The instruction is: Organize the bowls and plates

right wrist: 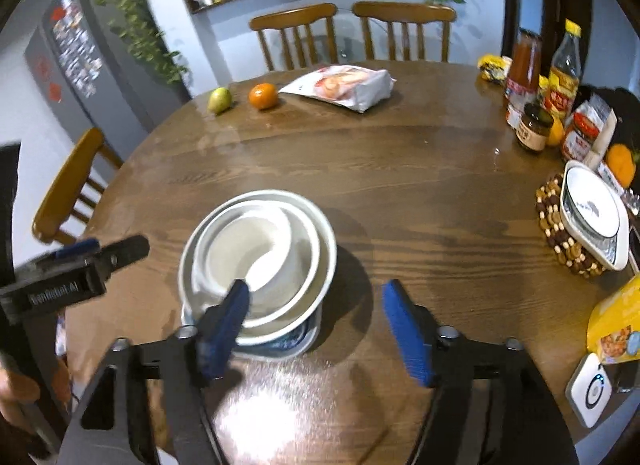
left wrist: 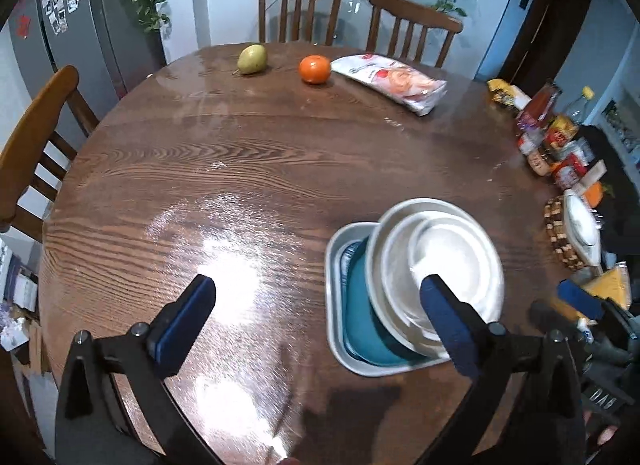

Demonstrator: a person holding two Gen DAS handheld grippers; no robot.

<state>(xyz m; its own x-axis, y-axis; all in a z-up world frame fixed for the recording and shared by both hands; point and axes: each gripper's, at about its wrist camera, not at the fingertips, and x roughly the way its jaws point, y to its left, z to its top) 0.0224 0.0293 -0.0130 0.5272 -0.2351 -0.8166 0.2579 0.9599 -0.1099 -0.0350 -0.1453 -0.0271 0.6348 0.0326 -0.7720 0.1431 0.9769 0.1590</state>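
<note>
I had the round wooden table point(left wrist: 240, 169) spread under both cameras, and near my edge of it sat the one pile that mattered: a pale rectangular tray point(left wrist: 335, 265) at the bottom, a teal plate point(left wrist: 360, 317) lying in it, and on that a nest of white bowls point(left wrist: 440, 261), three by my count, each inside the next. From the right wrist the same bowls point(right wrist: 260, 249) leaned a little off centre on the patterned dish below them. My left gripper point(left wrist: 316, 301) stood wide apart with nothing between its blue pads, one pad crossing the bowl rims in the picture, though I could not tell whether it touched. My right gripper point(right wrist: 316, 317) was likewise spread and empty, beside the stack. I judged the stacking step as good as finished, both tools clear of the pile. One white square dish point(right wrist: 592, 217) sat well apart on a beaded trivet point(right wrist: 560, 233) at the far right. I reckoned the next move meant reaching across for it, gripping its rim squarely, and not nudging the tilted bowls.
</note>
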